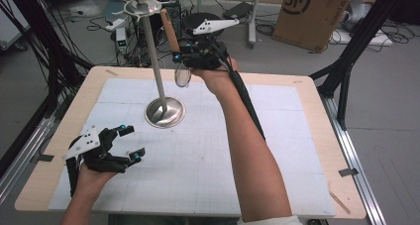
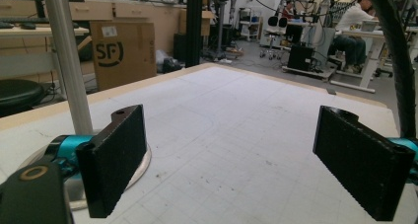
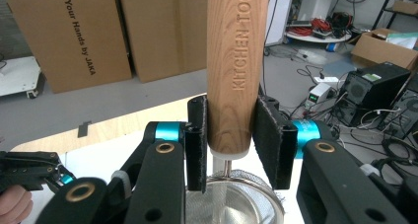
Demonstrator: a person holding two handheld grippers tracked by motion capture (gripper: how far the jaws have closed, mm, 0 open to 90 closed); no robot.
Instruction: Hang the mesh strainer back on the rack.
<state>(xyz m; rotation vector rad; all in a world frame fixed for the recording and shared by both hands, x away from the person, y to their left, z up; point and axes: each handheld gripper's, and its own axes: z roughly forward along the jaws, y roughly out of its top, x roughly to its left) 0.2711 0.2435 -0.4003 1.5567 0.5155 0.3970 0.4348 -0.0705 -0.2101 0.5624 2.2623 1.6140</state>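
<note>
My right gripper [image 1: 184,56] is shut on the wooden handle [image 1: 170,29] of a small mesh strainer [image 1: 183,77], held above the far edge of the table. The handle points up and the mesh bowl hangs below the jaws. In the right gripper view both pads clamp the handle [image 3: 235,66] near its lower end, with the mesh [image 3: 231,199] beneath. Just left of it stands a metal rack: a round base [image 1: 165,112], a thin pole [image 1: 154,61] and a hooked top [image 1: 142,6]. My left gripper [image 1: 132,142] rests open and empty at the near left, jaws wide apart [image 2: 236,160].
A white gridded mat [image 1: 208,155] covers the wooden table [image 1: 317,136]. A cardboard box [image 1: 312,12], cables and black frame legs [image 1: 346,66] stand on the floor beyond. The rack's pole [image 2: 69,61] rises close to my left gripper's left jaw.
</note>
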